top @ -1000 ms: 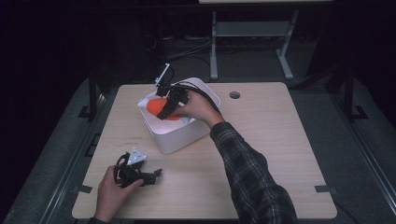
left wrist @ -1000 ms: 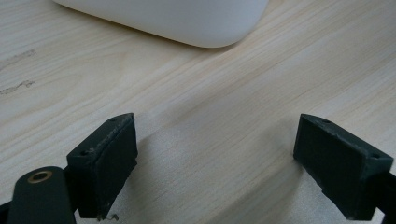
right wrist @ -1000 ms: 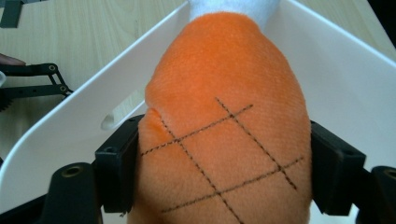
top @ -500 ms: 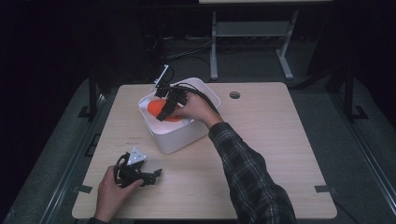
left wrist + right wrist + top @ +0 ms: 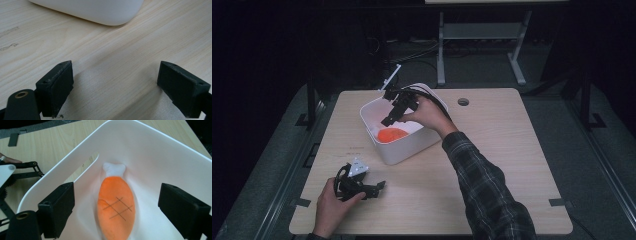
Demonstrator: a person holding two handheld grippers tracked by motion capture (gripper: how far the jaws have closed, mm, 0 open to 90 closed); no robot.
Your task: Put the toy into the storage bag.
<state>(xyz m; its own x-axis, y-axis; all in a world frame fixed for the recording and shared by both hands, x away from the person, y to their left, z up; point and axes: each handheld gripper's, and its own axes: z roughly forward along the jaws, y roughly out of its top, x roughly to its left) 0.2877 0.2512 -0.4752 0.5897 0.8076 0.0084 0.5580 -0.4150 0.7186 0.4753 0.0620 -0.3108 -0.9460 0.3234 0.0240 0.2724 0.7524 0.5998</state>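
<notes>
An orange plush drumstick (image 5: 115, 208) with a white bone end and stitched cross lines lies on the bottom of a white plastic bin (image 5: 160, 152). From above the plush drumstick (image 5: 392, 134) is an orange patch inside the bin (image 5: 402, 150). My right gripper (image 5: 388, 120) hangs over the bin, open, with the toy lying free below its jaws. My right gripper (image 5: 116, 207) holds nothing. My left gripper (image 5: 380, 185) rests on the table near the front left, open and empty. The left gripper (image 5: 115, 85) faces bare wood, with the bin's rounded corner (image 5: 100, 12) ahead.
The light wooden table (image 5: 502, 150) has a round cable hole (image 5: 463, 102) at the back right. A metal stand (image 5: 477, 45) stands on the dark floor behind the table. The left gripper's linkage (image 5: 17, 172) lies beyond the bin's rim.
My right gripper has opened and risen, leaving the orange plush drumstick lying in the bin. The left gripper has stayed where it was.
</notes>
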